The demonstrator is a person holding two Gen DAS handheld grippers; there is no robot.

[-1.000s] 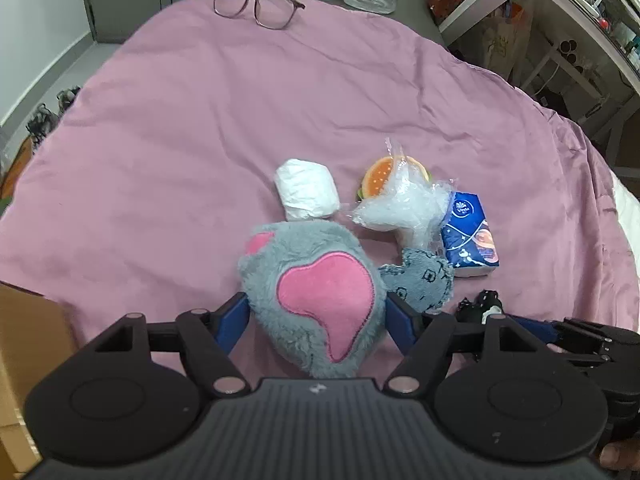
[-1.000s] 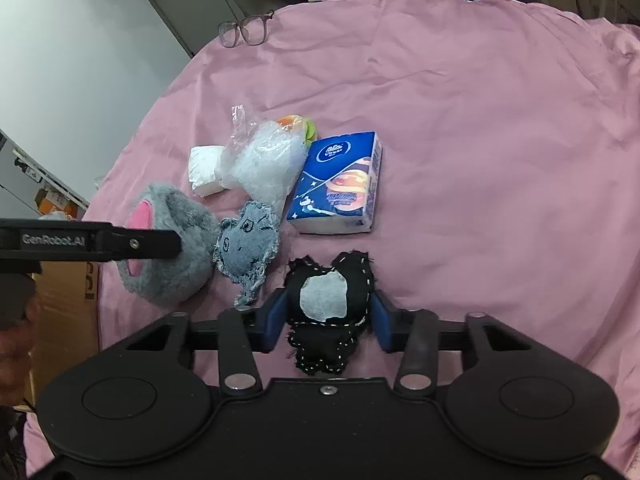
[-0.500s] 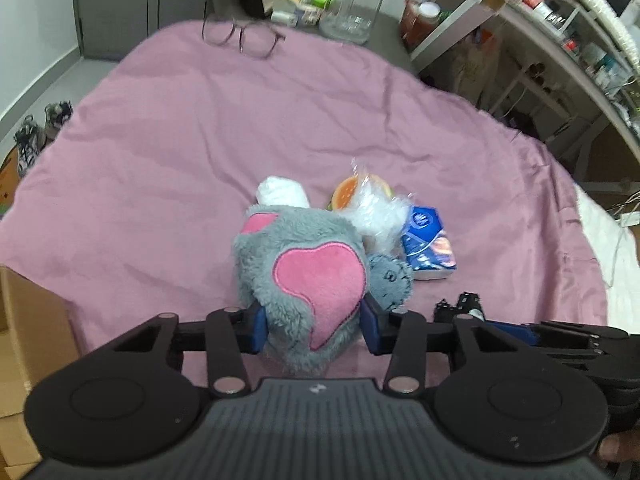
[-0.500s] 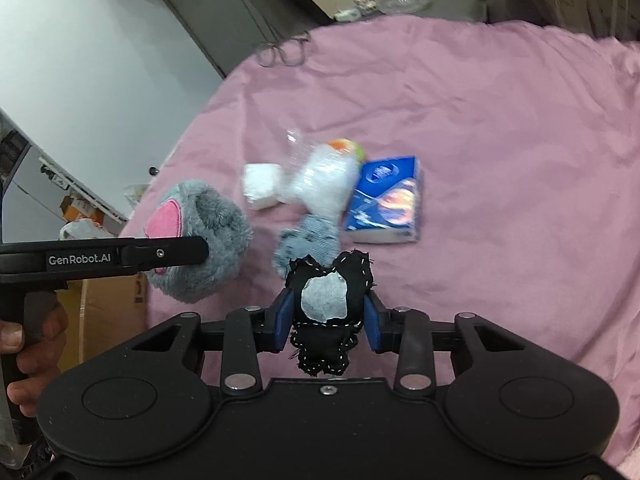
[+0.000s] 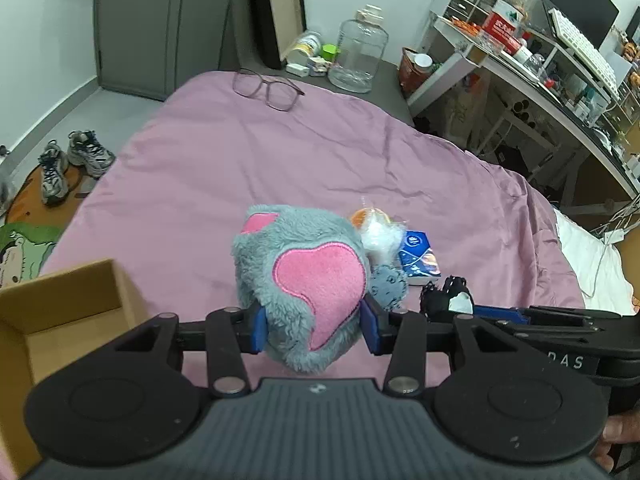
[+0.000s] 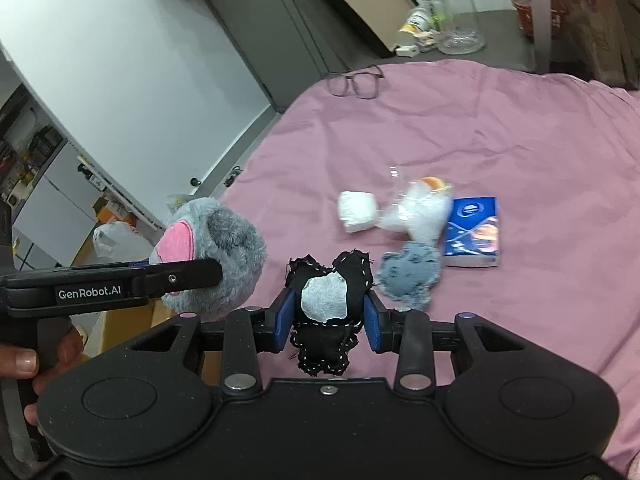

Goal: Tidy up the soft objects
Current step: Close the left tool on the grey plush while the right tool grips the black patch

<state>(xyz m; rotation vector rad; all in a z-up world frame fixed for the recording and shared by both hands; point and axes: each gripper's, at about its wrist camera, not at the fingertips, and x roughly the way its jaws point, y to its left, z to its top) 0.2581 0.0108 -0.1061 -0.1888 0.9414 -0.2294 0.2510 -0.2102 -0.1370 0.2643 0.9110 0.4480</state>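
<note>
Right now we have two soft things in hand and none yet put away, as far as we can see. Our left gripper [image 5: 312, 326] is clenched on the grey plush [image 5: 300, 280], its blue fingers [image 5: 258, 330] pressed into the fur on both sides, and the plush hangs clear of the bed [image 5: 240, 168]. Our right gripper [image 6: 326, 322] is clamped on the black doll [image 6: 326, 300], held off the bedspread as well.

Beside the bed, at our lower left, stands an open box [image 5: 60, 312]. What we can see of its inside looks bare, though much of it is hidden. We judge it to be where the soft things go, so both held toys would be dropped in there next.

Left on the bed, close together, are the denim toy [image 6: 410, 276], the tissue pack [image 6: 474, 236], a clear bag of white stuffing [image 6: 418, 212] with something orange behind it, and a white roll [image 6: 358, 210]. These four or five would each need a further pick.

A pair of glasses [image 6: 354, 80] lies well apart near the far edge; being hard, they probably stay put.

We reckon the job is at an early stage: two lifted, nothing stowed, the cluster waiting.
</note>
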